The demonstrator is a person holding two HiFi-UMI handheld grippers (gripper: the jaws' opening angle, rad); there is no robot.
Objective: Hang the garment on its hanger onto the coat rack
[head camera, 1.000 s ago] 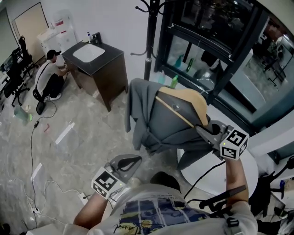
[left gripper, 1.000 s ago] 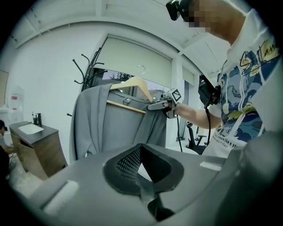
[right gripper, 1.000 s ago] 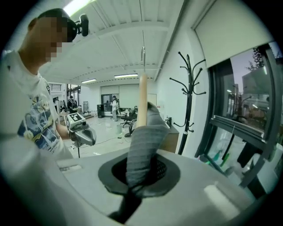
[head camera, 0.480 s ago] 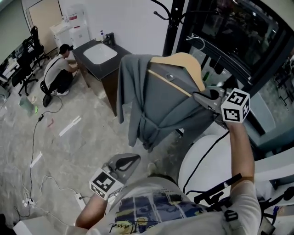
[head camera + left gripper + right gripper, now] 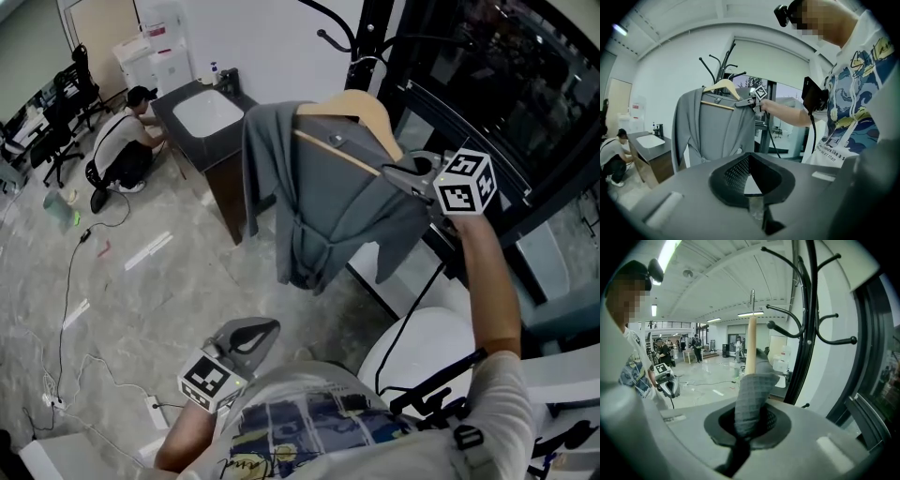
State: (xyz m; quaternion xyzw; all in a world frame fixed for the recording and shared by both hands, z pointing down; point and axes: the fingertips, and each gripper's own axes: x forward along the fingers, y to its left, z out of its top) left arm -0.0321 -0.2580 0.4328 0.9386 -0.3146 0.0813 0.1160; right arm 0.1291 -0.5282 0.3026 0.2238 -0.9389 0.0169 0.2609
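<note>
**A:** Where is the garment [image 5: 323,202]?
**B:** It's draped on its wooden hanger [image 5: 361,111] and held up in the air just beside the coat rack [image 5: 375,37]. The hanger's metal hook is near the rack's arms but not on one.
**A:** What holds it?
**B:** The right gripper [image 5: 401,174], pinching the grey fabric at one end of the hanger.
**A:** And the left gripper [image 5: 251,336]?
**B:** It's low by the person's waist, jaws pressed together on nothing.
**A:** Any writing?
**B:** The person's printed shirt [image 5: 853,93] shows "like a s"; the rest is unreadable. Beyond the garment a dark counter [image 5: 234,173] carries a white sink [image 5: 211,111], and another person [image 5: 127,150] crouches beside it.
</note>
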